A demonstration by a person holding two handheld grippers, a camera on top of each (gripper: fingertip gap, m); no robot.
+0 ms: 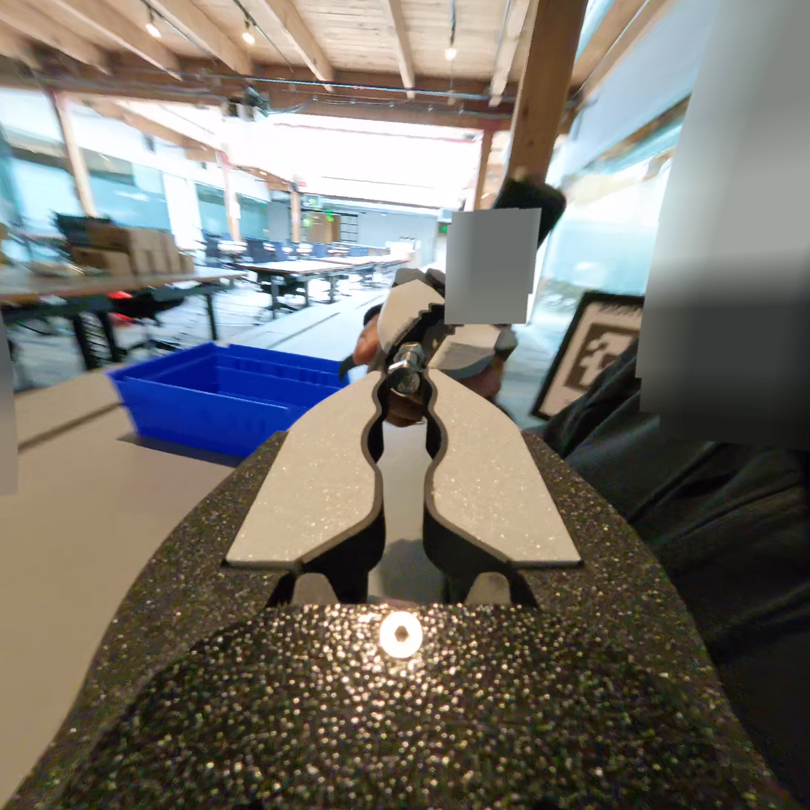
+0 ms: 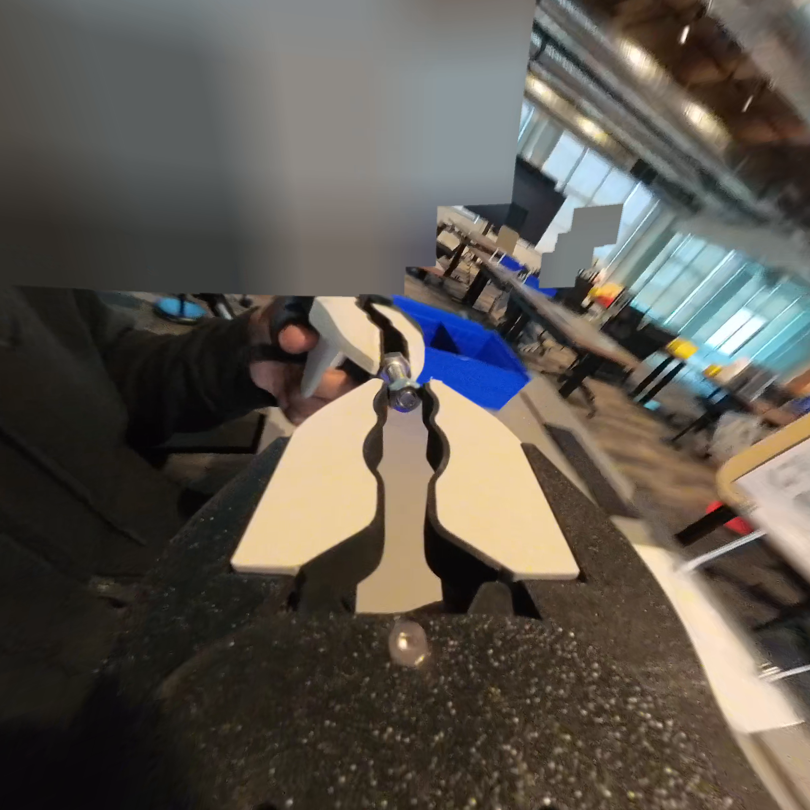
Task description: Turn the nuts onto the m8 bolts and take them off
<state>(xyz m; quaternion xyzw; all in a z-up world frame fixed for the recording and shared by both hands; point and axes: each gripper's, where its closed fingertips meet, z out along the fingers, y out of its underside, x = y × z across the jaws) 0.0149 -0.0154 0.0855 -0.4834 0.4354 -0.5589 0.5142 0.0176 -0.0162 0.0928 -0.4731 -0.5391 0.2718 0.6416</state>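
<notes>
The left claw is pinching one end of a shiny bolt, held up in the air above the worktop. The right claw comes at it from the other way and is pinching the other end. In the right wrist view a flat-sided nut sits on the bolt, right between the tips of the two claws. I cannot tell for sure which claw has the bolt's head and which has the nut.

The two claws are almost touching, tip to tip. A person's hand in a dark fingerless glove holds the left claw.

What could go wrong? The grip is only at the very tips, so the bolt could slip out when one claw twists. Then it would drop to the worktop and maybe roll away. If the claws do not stay in a straight line, the nut could go on crooked and get stuck. If the turning claw squeezes too softly, it may slide around the nut and not turn it at all.

The blue bin sits on the worktop behind the claws, well apart from them. A dropped bolt would most likely miss it.
</notes>
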